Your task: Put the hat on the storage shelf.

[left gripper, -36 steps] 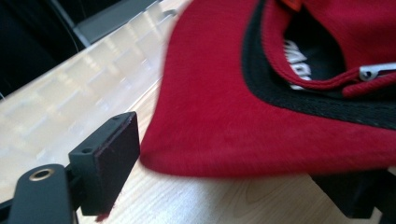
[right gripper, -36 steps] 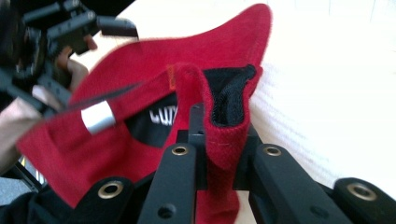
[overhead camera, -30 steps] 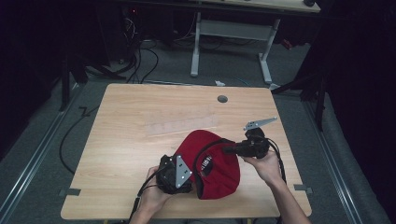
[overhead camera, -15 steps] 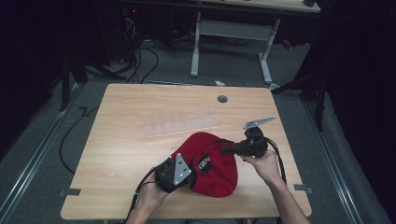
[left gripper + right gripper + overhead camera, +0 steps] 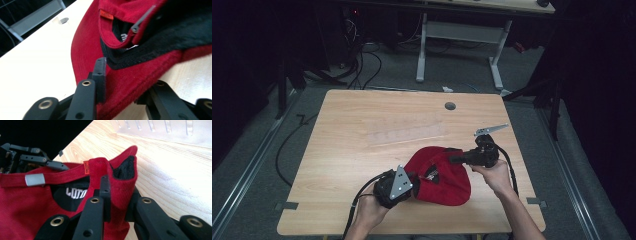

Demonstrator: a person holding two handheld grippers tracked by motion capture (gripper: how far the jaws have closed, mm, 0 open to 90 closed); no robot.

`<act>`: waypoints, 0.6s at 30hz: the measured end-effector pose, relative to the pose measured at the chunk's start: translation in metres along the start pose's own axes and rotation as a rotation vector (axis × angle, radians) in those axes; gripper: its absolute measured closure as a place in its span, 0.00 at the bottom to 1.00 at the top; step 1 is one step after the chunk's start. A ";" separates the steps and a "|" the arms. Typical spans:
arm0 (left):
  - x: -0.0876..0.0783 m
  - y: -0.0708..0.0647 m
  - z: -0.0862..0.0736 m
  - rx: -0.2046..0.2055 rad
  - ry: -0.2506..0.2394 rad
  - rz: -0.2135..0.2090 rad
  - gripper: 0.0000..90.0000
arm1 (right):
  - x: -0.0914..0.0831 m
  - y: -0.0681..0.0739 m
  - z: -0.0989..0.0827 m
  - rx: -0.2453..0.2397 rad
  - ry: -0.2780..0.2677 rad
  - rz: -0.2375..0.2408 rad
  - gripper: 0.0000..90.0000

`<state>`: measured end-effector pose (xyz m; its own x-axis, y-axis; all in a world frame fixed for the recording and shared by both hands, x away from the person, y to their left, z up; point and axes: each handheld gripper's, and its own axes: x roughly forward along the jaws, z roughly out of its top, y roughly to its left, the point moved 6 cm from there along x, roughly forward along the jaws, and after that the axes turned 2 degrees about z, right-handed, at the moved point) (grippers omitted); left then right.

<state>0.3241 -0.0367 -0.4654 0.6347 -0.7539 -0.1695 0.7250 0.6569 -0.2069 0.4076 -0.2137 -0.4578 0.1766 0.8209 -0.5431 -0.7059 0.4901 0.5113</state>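
Note:
A red cap [image 5: 439, 175] with a black lining lies on the wooden table [image 5: 362, 125], held from both sides. My left gripper [image 5: 412, 177] is at the cap's near left edge. Its jaws have just been closing, and in the left gripper view the red rim [image 5: 125, 80] is pinched between them [image 5: 125, 82]. My right gripper [image 5: 452, 159] is shut on a raised fold of the cap's far right edge [image 5: 122, 182], the pads [image 5: 105, 187] pressing the fabric. The right gripper view also shows the cap's metal strap buckle [image 5: 35, 180] and the left gripper's fingers [image 5: 53, 165] beyond it.
A pale clear strip [image 5: 407, 131] lies across the middle of the table. A round cable hole [image 5: 450, 106] sits near the far edge. Behind the table stand a white desk frame [image 5: 457, 35] and cables on the floor [image 5: 362, 55].
The left gripper's jaws closed from wide open onto the cap's near edge and rose a little, lifting that edge. The right gripper kept its grip and place.

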 end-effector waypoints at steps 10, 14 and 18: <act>-0.004 -0.007 0.011 -0.072 0.020 -0.080 0.94 | 0.011 -0.010 0.003 0.009 -0.035 -0.049 0.86; -0.005 -0.007 0.015 -0.090 0.019 -0.088 0.94 | 0.006 -0.014 0.007 0.023 -0.091 -0.061 0.74; -0.008 0.001 0.015 -0.109 0.016 -0.059 0.95 | -0.010 -0.021 0.012 0.048 -0.178 -0.112 0.58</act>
<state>0.3234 -0.0301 -0.4497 0.5868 -0.7918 -0.1693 0.7270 0.6073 -0.3204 0.4290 -0.2286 -0.4557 0.3734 0.7971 -0.4745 -0.6423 0.5912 0.4877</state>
